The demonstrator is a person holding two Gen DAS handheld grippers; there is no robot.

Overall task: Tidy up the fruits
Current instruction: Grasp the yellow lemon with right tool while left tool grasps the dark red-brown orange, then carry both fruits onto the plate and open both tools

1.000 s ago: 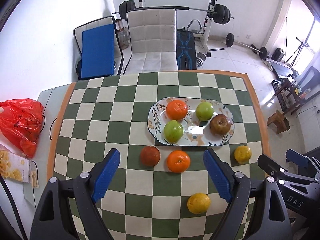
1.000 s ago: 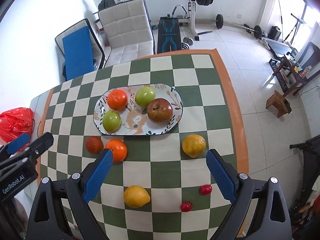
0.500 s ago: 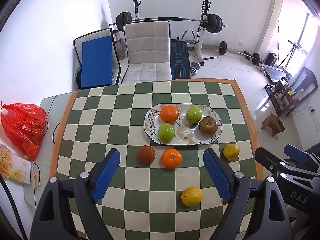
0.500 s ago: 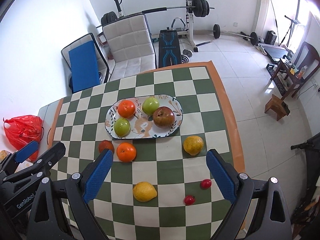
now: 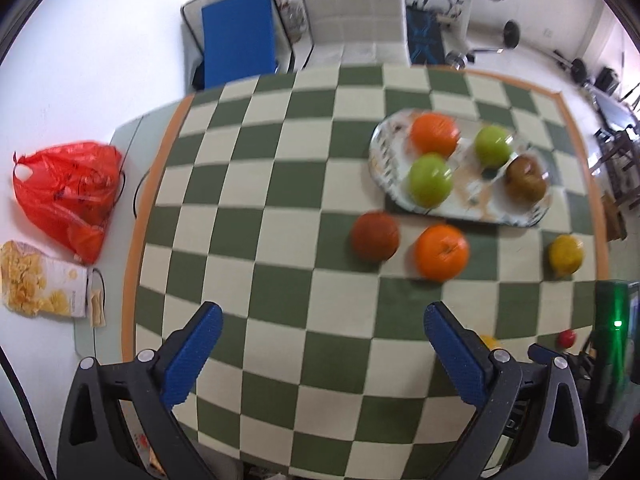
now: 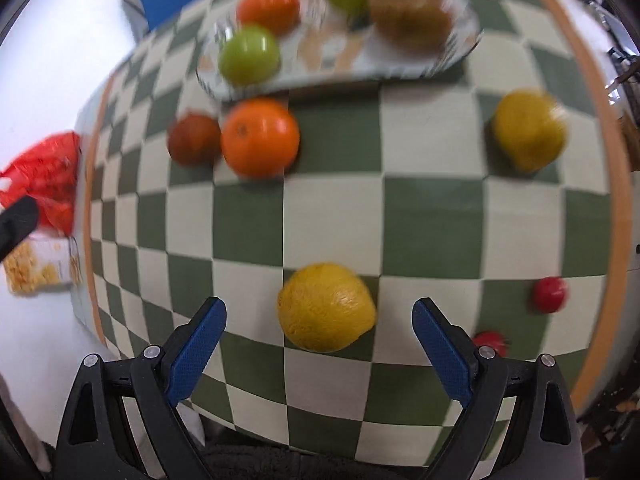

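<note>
Lining up on the lemon [image 6: 326, 307] w/ my right gripper [image 6: 320, 344], jaws spread wide, nothing in them. The lemon sits just ahead of the jaws, about centred in the gap, a touch toward the left pad, not touching either one. So the step in hand, as I read it: approach for a pick, lemon bound for the plate [image 6: 460, 56] far ahead.

Next move calls for pushing fwd and down until both pads flank the lemon's middle, then closing. It's round and prob. rolls, so squeeze on the widest part, not the tip.

Left gripper [image 5: 322, 352] is also wide open and empty, hovering over bare bench [image 5: 280, 240]; nothing between its jaws. Ahead and right of it: dark red fruit [image 5: 375, 236], orange [image 5: 441, 252] beside it, then the plate further on.

Around: plate holds an orange, two green apples and a brown apple; room left near the front edge, I'd say. Second lemon [image 6: 529, 130] ahead-right of the right jaws, well apart. Two small red fruits [image 6: 550, 294] off to the right of the right pad, one nearly hidden behind it. Could nudge those when closing, watch it.

In the way to the plate: the loose orange and dark red fruit lie ahead-left, just short of the rim. Lift high and carry over them. Right view is blurry, so fine detail is unclear.
</note>
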